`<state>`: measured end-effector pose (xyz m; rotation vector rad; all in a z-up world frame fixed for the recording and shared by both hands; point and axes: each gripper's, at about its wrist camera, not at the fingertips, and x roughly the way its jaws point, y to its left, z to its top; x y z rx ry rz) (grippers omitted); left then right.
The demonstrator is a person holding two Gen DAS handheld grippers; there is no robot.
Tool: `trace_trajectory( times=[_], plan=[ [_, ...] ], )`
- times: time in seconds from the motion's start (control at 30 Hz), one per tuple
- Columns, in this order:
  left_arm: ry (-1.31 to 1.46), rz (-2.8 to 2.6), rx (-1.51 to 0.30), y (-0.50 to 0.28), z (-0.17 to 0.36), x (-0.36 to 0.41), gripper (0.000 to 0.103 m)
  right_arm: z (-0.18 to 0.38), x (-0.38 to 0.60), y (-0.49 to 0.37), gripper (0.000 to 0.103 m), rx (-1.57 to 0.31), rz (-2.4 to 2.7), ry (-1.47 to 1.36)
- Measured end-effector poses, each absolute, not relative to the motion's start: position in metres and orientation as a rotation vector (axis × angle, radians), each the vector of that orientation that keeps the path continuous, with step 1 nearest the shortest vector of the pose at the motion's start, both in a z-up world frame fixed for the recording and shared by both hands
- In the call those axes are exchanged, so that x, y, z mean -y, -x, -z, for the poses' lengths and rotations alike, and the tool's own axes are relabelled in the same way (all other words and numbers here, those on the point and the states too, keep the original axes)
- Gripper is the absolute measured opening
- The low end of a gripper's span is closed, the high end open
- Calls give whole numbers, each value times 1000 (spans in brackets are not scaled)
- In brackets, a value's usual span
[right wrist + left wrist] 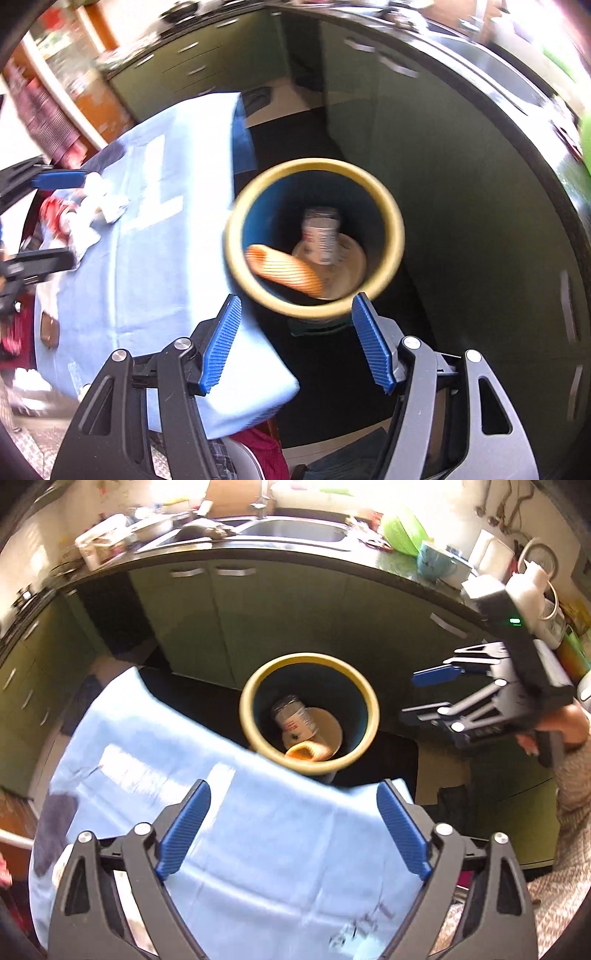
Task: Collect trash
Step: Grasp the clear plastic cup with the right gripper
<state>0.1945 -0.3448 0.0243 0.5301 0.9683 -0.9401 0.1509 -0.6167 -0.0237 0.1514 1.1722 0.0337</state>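
Right gripper over the bin, jaws apart, nothing btwn the blue pads. Yellow-rimmed bin sits just beside the blue-clothed table. Inside: orange ribbed piece leaning on the wall, labelled bottle w/ it. Left gripper at frame's left edge, above crumpled white paper.

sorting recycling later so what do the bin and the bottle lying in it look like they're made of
Bin: likely plastic, a smooth matte yellow rim over blue walls. Bottle: probably clear plastic with a printed paper or film label; blur leaves glass possible.
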Motion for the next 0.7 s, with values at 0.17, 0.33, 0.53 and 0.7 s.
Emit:
trace_trajectory(
  times=[0.17,0.33,0.53,0.7],
  plan=[
    [-424,777,-974,-179,-34,238,91,30,546,-197,62,-1175,-200,-51],
    [-330,637,-965,-162,-34,141,91,41,455,-241,62,-1208,-406,21],
    [-246,490,-959,-149,-39,63,92,44,339,-264,62,-1272,-627,35],
    [-197,402,-939,-143,-51,14,92,48,252,-253,62,-1340,-757,49]
  ],
)
